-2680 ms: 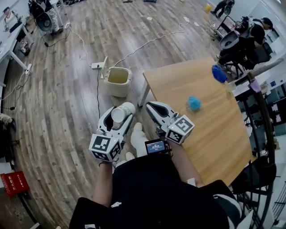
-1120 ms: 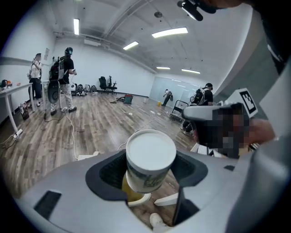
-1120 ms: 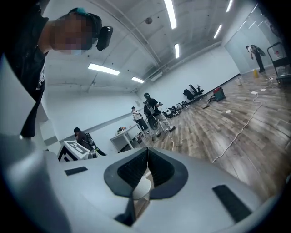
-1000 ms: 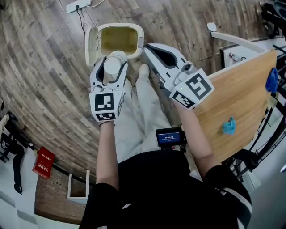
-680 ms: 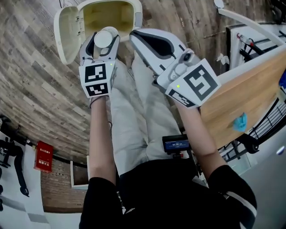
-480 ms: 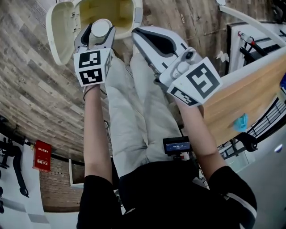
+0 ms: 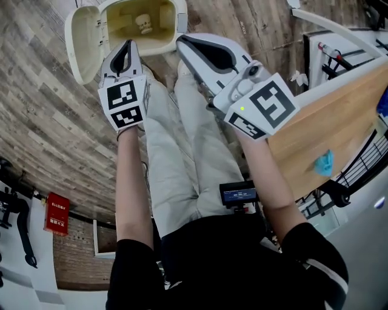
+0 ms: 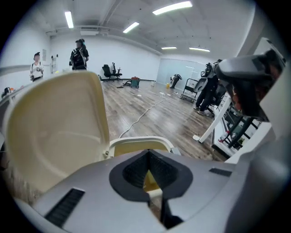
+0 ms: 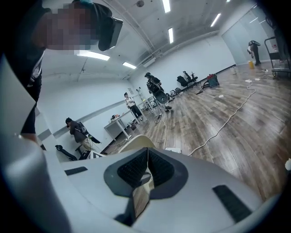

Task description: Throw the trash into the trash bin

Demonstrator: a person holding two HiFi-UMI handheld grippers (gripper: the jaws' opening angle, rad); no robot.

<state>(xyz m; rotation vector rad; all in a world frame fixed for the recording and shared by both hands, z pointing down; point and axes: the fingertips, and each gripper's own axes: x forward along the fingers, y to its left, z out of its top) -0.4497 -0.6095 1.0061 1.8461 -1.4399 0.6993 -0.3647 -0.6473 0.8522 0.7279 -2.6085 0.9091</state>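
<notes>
The cream trash bin (image 7: pixel 182 18) stands on the floor with its lid (image 7: pixel 83 37) swung open to the left. A crumpled white paper cup (image 7: pixel 144 23) lies inside it. My left gripper (image 7: pixel 128 43) hovers at the bin's near rim; its jaws have just been closing and now meet with nothing between them. In the left gripper view the left gripper (image 8: pixel 148 154) points over the bin's rim (image 8: pixel 141 143), beside the raised lid (image 8: pixel 54 132). My right gripper (image 7: pixel 181 41) is shut and empty at the bin's near right corner, and in the right gripper view the right gripper (image 9: pixel 148 160) shows closed jaws too.
A wooden table (image 7: pixel 327 121) with a blue crumpled item (image 7: pixel 325 162) stands at the right. The person's legs (image 7: pixel 182 151) reach toward the bin. A red box (image 7: pixel 53 213) lies at lower left. Cables (image 9: pixel 227 120) run over the wood floor, and people stand far off.
The paper cup has left the left gripper and now lies in the bin. The left jaws have closed. Both grippers have dropped slightly toward the bin.
</notes>
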